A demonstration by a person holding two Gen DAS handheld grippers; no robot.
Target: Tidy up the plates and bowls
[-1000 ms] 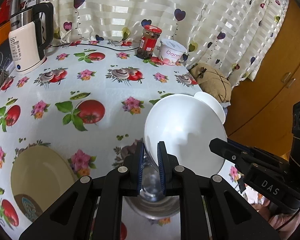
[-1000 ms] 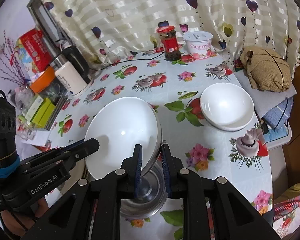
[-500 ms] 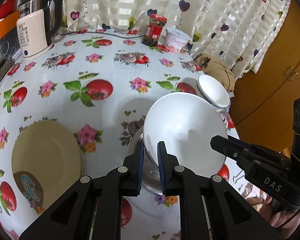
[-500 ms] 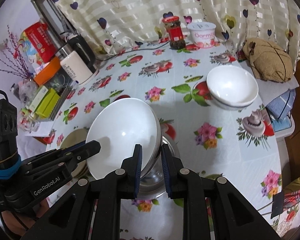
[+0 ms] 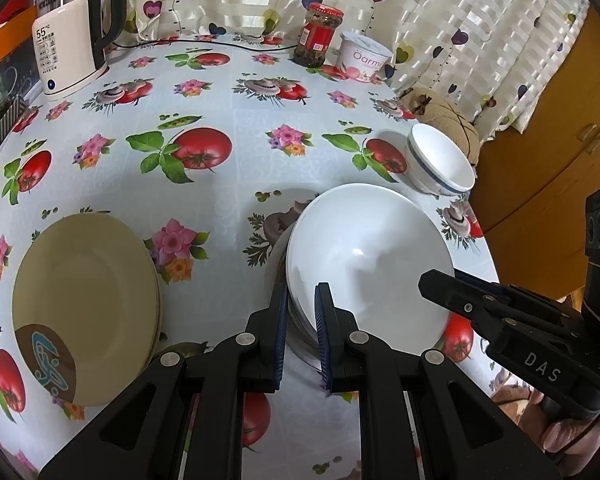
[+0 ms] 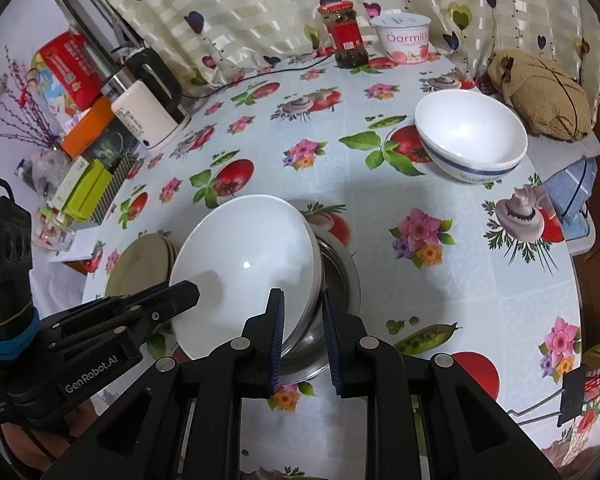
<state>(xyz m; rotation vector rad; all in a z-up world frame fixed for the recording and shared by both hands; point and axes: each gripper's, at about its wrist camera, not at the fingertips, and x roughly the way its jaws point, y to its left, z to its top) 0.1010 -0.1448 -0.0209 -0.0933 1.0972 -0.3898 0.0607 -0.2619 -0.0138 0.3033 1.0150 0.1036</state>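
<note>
A large white bowl (image 5: 368, 256) (image 6: 244, 268) hangs tilted just over a steel bowl (image 5: 300, 340) (image 6: 336, 264) that stands on the flowered tablecloth. My left gripper (image 5: 302, 300) is shut on the bowl's near rim in the left wrist view. My right gripper (image 6: 302, 304) is shut on the opposite rim. Each gripper shows in the other's view, the right gripper (image 5: 440, 284) at the right edge of the bowl and the left gripper (image 6: 180, 292) at its left edge. A stack of yellow plates (image 5: 84, 304) (image 6: 144, 260) lies left of the bowls. A smaller white bowl with a blue stripe (image 5: 440, 164) (image 6: 470, 140) stands at the table's right edge.
At the back of the table stand a white kettle (image 5: 72, 40) (image 6: 148, 116) with its cord, a red-lidded jar (image 5: 318, 36) (image 6: 346, 36) and a yogurt tub (image 5: 364, 60) (image 6: 406, 38). A straw-coloured bag (image 6: 540, 96) lies off the right edge. Boxes crowd the far left.
Both grippers have sunk toward the table with the white bowl between them. The bowl now sits lower over the steel bowl, and the yellow plates have come into fuller view.
</note>
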